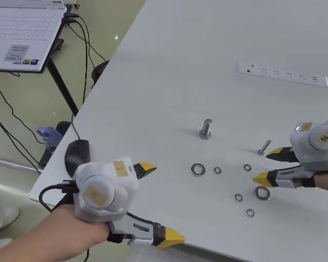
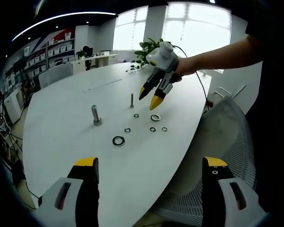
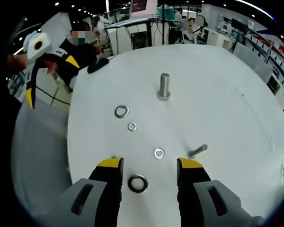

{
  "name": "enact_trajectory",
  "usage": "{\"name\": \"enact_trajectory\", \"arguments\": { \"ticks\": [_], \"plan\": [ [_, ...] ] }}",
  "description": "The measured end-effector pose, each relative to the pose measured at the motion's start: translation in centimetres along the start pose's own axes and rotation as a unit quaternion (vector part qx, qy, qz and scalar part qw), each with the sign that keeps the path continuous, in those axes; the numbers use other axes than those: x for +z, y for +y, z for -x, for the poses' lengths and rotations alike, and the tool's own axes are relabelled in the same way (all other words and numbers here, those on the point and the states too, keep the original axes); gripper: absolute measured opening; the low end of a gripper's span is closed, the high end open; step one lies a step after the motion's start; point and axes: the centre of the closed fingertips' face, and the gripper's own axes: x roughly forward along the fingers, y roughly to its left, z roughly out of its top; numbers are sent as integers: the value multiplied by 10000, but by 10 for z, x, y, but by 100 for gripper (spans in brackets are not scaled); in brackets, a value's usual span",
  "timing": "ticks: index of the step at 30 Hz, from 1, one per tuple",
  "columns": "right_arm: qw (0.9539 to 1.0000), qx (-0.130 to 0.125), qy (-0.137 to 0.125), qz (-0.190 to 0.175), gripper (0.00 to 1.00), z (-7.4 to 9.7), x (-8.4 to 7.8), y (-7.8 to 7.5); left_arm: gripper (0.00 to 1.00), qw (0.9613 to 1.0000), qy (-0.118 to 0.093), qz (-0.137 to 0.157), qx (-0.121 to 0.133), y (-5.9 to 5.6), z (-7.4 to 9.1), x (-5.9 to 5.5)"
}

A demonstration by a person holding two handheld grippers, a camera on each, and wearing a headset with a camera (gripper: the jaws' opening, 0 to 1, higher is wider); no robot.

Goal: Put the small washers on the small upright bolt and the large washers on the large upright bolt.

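The large bolt [image 1: 206,129] stands upright mid-table, and the small bolt [image 1: 264,147] is to its right. Two large washers [image 1: 198,170] [image 1: 262,192] and several small washers [image 1: 217,170] lie flat in front of the bolts. My right gripper [image 1: 267,167] is open and low over the table. One large washer [image 3: 137,183] lies between its jaws, untouched, with the small bolt [image 3: 197,151] just ahead. My left gripper [image 1: 159,203] is open and empty at the table's near edge, well short of the washers [image 2: 118,140].
A white power strip [image 1: 281,73] lies at the back of the table. Off the left edge are a laptop [image 1: 22,30] on a stand, cables and a dark mouse [image 1: 76,153]. A mesh chair [image 2: 217,137] stands beside the table.
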Motion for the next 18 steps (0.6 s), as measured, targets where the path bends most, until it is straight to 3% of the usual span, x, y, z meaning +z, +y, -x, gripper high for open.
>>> {"name": "enact_trajectory", "arguments": {
  "ticks": [18],
  "plan": [
    [9960, 135, 773, 424, 34, -32, -7, -5, 97, 9999, -50, 25, -107, -1, -4, -3]
  ]
}}
